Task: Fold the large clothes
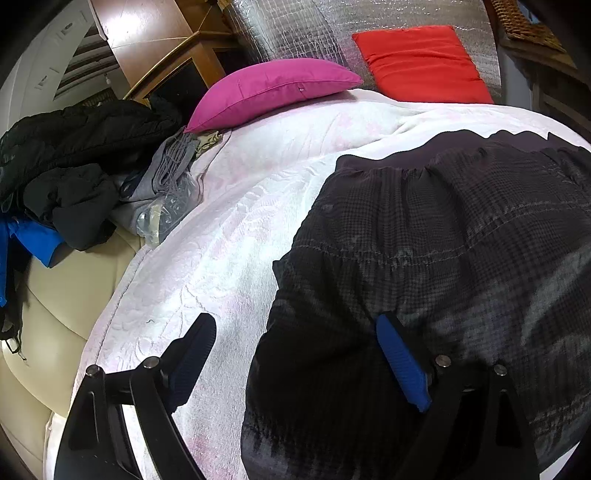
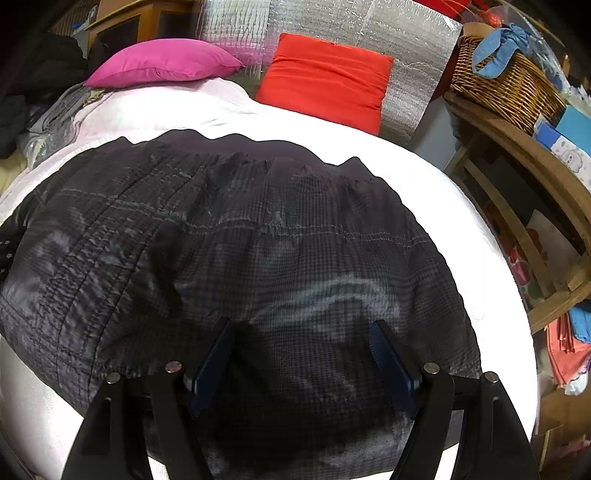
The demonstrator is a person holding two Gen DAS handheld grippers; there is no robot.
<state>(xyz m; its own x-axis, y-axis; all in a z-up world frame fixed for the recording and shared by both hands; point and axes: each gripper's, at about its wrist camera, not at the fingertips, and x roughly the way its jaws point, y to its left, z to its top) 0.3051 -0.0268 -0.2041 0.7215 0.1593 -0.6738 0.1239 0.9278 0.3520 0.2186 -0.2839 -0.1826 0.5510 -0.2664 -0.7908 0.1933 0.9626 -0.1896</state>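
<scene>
Dark checked quilted garment (image 2: 236,258) lies flat on the white-covered bed (image 1: 207,236), long axis crosswise. Right claw (image 2: 303,354) hangs directly over its near hem, jaws apart, gripping nothing. Left claw (image 1: 295,354) straddles its left edge, jaws apart, empty

Looks like somebody's lived-in bedroom, not a lab. A bed with a white textured bedspread (image 1: 229,206) fills the middle of both views, with a pink pillow (image 1: 273,88) and a red cushion (image 1: 421,62) at the top against silvery foil insulation sheeting (image 2: 332,22). Far left of the left view there's a heap of dark jackets (image 1: 74,155) piled up. At the right of the right view, a wooden shelf (image 2: 517,147) holds a wicker basket (image 2: 506,81) and boxes. A wooden cabinet (image 1: 170,55) sits upper left.
</scene>
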